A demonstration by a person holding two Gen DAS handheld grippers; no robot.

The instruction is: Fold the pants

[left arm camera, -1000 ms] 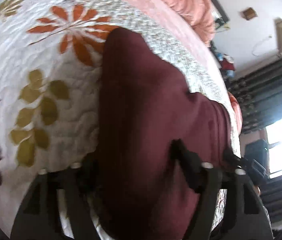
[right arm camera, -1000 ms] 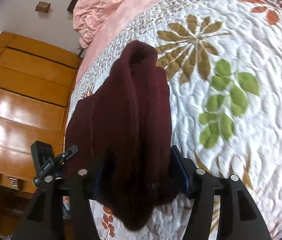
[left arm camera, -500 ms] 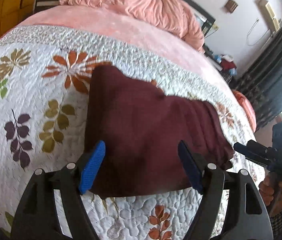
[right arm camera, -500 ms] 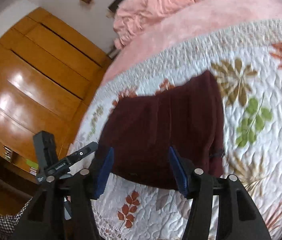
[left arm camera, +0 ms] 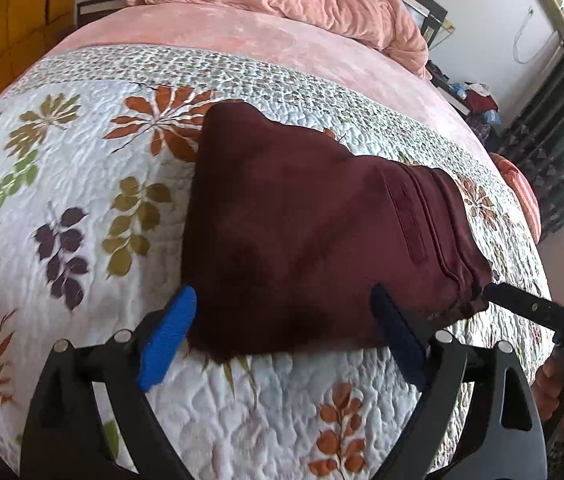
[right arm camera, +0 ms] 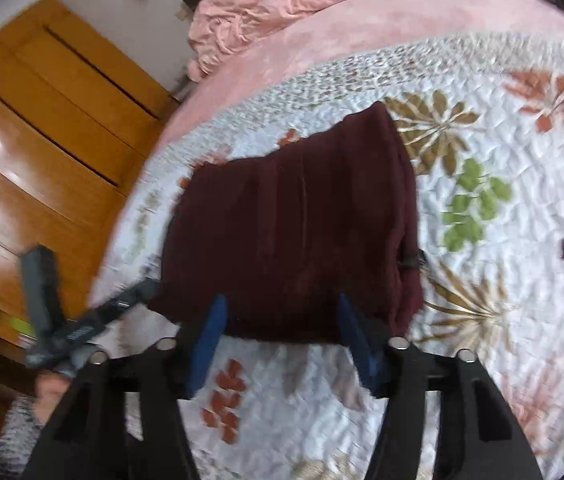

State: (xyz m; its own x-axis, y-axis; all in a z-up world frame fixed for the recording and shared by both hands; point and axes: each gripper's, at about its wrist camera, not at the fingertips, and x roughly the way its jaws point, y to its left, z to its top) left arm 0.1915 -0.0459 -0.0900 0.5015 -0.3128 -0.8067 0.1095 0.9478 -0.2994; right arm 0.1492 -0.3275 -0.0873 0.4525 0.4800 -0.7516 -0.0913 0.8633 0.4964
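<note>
My left gripper [left arm camera: 282, 336] and right gripper [right arm camera: 282, 336] gape empty before soft, probably thick folded maroon fleece pants [left arm camera: 313, 240]; I'd pinch the near edge.

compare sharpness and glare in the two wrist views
Left wrist view: sharp, quilt stitching and pants seams read clearly, only fisheye bending at the edges. Right wrist view: motion-smeared, pants and wardrobe soft, with bright window glare on the wardrobe panels.
</note>
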